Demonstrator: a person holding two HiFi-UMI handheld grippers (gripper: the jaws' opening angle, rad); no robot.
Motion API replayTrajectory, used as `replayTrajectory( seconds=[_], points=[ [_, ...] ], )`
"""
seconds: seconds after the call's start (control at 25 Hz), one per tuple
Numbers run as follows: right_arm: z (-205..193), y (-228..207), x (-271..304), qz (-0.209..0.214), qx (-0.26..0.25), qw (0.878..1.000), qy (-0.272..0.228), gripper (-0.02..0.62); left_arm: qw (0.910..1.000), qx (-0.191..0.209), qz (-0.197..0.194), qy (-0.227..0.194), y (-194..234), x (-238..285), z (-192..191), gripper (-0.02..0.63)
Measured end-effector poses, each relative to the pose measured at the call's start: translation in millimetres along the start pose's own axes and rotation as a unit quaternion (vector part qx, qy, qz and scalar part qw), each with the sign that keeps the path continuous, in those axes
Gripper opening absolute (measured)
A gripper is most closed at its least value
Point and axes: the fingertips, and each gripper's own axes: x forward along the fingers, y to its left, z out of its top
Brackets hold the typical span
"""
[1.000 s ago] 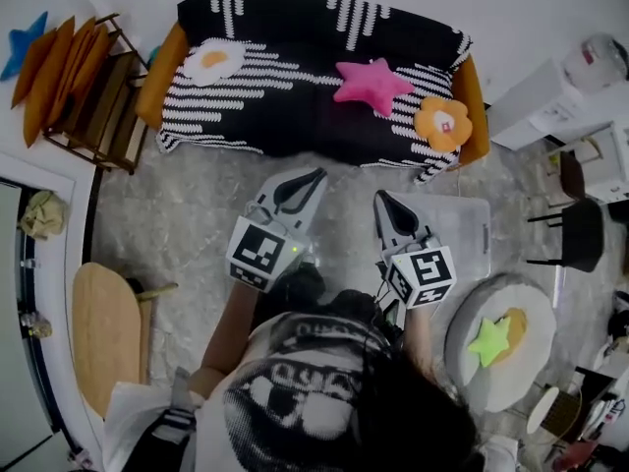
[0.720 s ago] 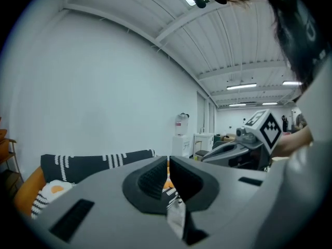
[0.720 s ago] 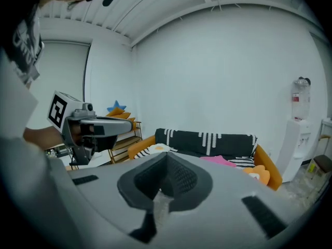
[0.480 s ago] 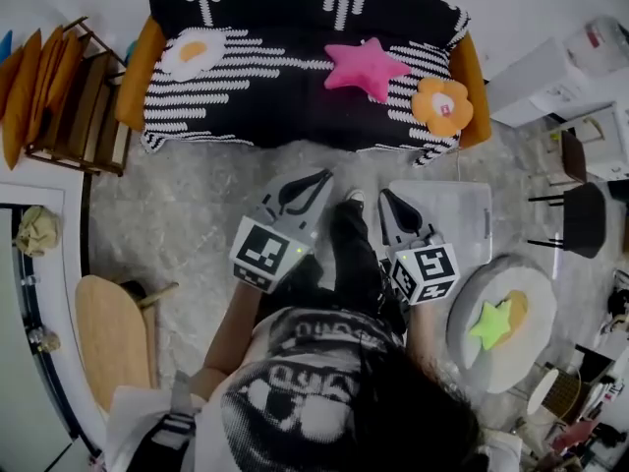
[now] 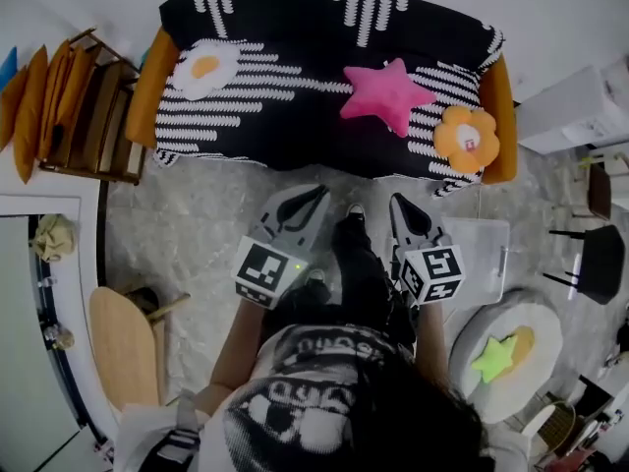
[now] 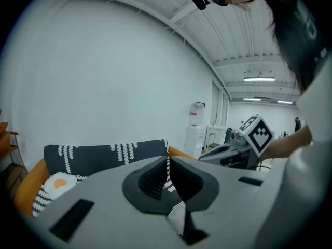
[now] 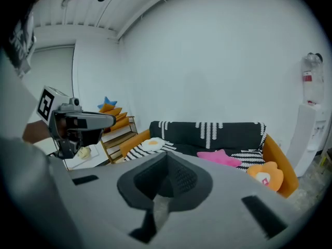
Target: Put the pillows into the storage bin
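Three pillows lie on the black-and-white striped sofa (image 5: 295,116): a fried-egg pillow (image 5: 204,67) at the left, a pink star pillow (image 5: 386,94) and an orange flower pillow (image 5: 468,139) at the right. The clear storage bin (image 5: 477,249) stands on the floor to the right of my feet. My left gripper (image 5: 320,193) and right gripper (image 5: 396,201) are held side by side over the floor, short of the sofa, both shut and empty. The right gripper view shows the egg (image 7: 152,143), star (image 7: 220,157) and flower (image 7: 266,176) pillows ahead.
A round ottoman (image 5: 472,332) at the lower right carries a green star pillow (image 5: 493,359) and a yellow one (image 5: 521,342). A wooden rack with orange cushions (image 5: 59,96) stands left of the sofa. A white cabinet (image 5: 580,106) and a black chair (image 5: 600,259) are at the right.
Both grippers have moved forward toward the sofa, still shut and empty. A leg has stepped forward between them, and the bin now lies further right in the head view.
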Motion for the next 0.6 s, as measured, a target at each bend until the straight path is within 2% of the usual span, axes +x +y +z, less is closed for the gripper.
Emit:
replayTrajectory(
  seconds=[0.12, 0.32, 0.44, 0.6],
  points=[
    [-1.1, -39.6, 33.0, 0.017, 0.010, 1.000, 0.022, 0.006, 0.9997, 0.003, -0.001, 0.024, 17.0, 49.7, -3.5, 0.014],
    [-33.8, -120.7, 94.9, 0.012, 0.055, 0.996, 0.066, 0.007, 0.9980, 0.001, -0.013, 0.063, 34.7, 132.2, -15.2, 0.014],
    [-61.9, -166.7, 138.2, 0.018, 0.067, 0.993, 0.097, 0.059, 0.9970, -0.015, -0.039, 0.065, 37.1, 177.3, -15.2, 0.014],
    [-110.8, -228.1, 199.6, 0.022, 0.067, 0.989, 0.128, 0.087, 0.9957, -0.012, -0.073, 0.055, 35.6, 235.6, -33.1, 0.014]
  ],
)
